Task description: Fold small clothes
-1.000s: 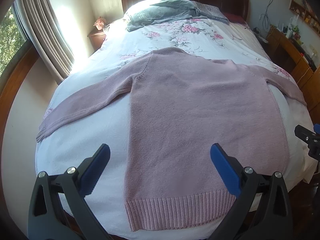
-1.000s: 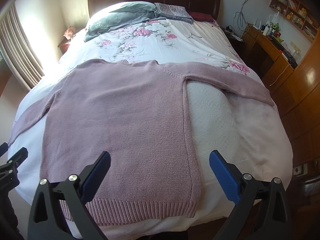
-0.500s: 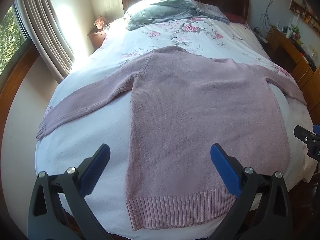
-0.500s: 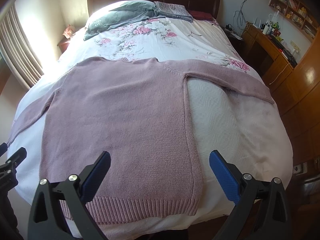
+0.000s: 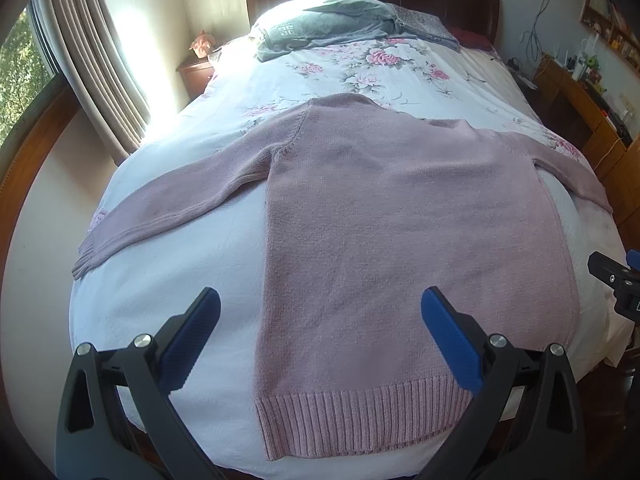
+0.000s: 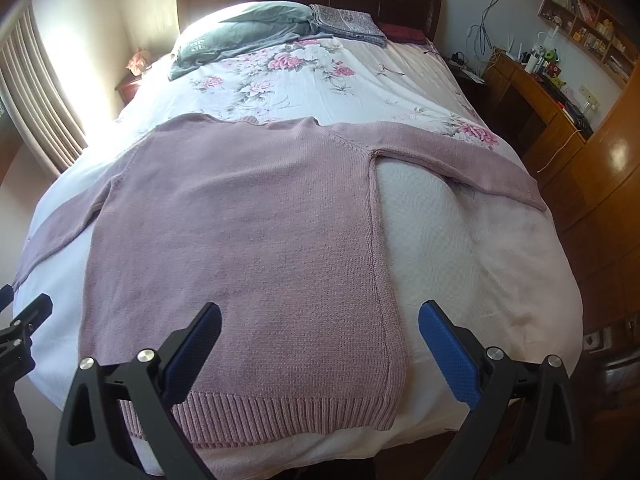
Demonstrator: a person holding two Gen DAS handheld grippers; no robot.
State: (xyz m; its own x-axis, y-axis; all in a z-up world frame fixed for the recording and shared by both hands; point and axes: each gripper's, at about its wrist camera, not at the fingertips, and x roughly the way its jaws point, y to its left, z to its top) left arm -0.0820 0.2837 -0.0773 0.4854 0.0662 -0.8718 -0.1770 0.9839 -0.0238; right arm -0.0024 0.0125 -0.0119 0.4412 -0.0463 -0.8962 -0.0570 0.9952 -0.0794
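Am holding left gripper (image 5: 320, 316) and right gripper (image 6: 320, 328) wide open, empty, hovering above ribbed hem, lower frame; pink sweater (image 5: 400, 220) lying flat, frame centre.

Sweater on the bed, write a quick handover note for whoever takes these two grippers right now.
Left gripper: open, empty, above the hem's left half.
Right gripper: open, empty, above the hem's right corner.
Sweater: pink knit, flat on the bed, hem at the near edge, neck toward the headboard. Left sleeve and right sleeve both spread outward.
Done: sweater laid out flat.
Left: all folds. Probably sleeves in first, then the body. Nothing is gripped yet.
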